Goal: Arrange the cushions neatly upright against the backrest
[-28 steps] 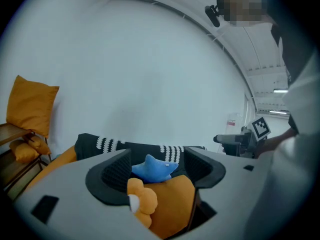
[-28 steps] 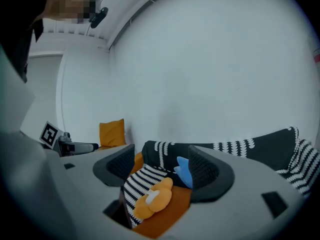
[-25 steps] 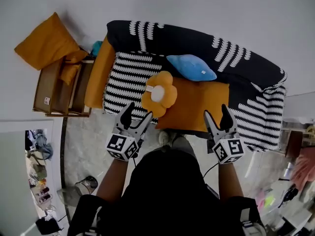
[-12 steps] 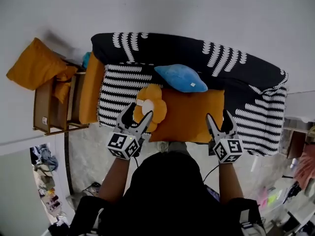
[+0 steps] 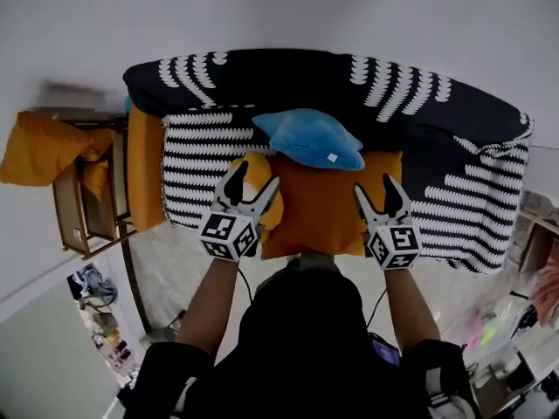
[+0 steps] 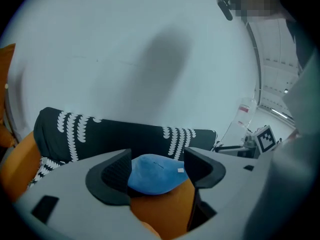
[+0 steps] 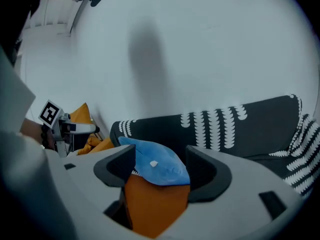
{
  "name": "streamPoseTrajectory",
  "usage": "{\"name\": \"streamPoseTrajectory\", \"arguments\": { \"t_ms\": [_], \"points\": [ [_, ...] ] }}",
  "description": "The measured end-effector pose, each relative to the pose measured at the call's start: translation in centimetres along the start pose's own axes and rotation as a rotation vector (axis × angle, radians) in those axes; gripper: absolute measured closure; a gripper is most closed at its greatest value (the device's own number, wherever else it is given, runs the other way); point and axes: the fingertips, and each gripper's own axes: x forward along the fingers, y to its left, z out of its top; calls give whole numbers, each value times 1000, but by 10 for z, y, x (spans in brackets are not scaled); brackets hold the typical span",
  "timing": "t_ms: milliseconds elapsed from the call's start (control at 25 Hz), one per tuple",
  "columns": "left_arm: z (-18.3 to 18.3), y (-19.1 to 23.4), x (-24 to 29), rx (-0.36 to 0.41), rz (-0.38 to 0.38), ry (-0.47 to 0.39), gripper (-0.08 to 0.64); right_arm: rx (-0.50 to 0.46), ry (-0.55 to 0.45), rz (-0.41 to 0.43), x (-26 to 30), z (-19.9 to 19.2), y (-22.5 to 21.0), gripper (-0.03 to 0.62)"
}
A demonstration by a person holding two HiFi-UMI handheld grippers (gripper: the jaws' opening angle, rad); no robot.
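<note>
Approach step: my left gripper (image 5: 253,177) gapes empty; right gripper (image 5: 376,186) closing, mid-frame orange cushion (image 5: 319,208) between its jaws, unpinched; next, grip and upend it.

Sofa (image 5: 454,138) sits back against the wall (image 5: 279,7). A big cushion (image 5: 323,208) lies on the seat by the front edge, a smaller cushion (image 5: 310,138) rests on its rear edge, and a third cushion (image 5: 251,169) is tucked at its left. Off the sofa's left end stands a rack (image 5: 74,216) with another cushion (image 5: 39,151) on it.
</note>
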Motion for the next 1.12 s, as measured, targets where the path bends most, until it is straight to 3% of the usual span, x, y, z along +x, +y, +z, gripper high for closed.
{"name": "streamPoseTrajectory", "arguments": {
  "t_ms": [240, 400, 680, 800, 880, 920, 1120],
  "points": [
    [-20, 20, 87, -53, 29, 84, 218, 95, 115, 13, 66, -39, -45, 255],
    [-35, 33, 113, -115, 52, 128, 218, 122, 202, 82, 93, -65, -45, 232],
    [-41, 35, 131, -90, 21, 163, 222, 219, 242, 121, 112, -81, -47, 232],
    [-44, 31, 133, -136, -31, 178, 300, 297, 242, 147, 118, -81, -42, 232],
    [-47, 29, 129, -155, -57, 186, 338, 330, 246, 147, 119, -78, -35, 293],
    [-50, 31, 125, -156, -59, 192, 348, 332, 247, 130, 119, -76, -31, 336],
    [-48, 61, 89, -162, -50, 197, 387, 169, 183, 75, 113, -44, 21, 383]
  ]
}}
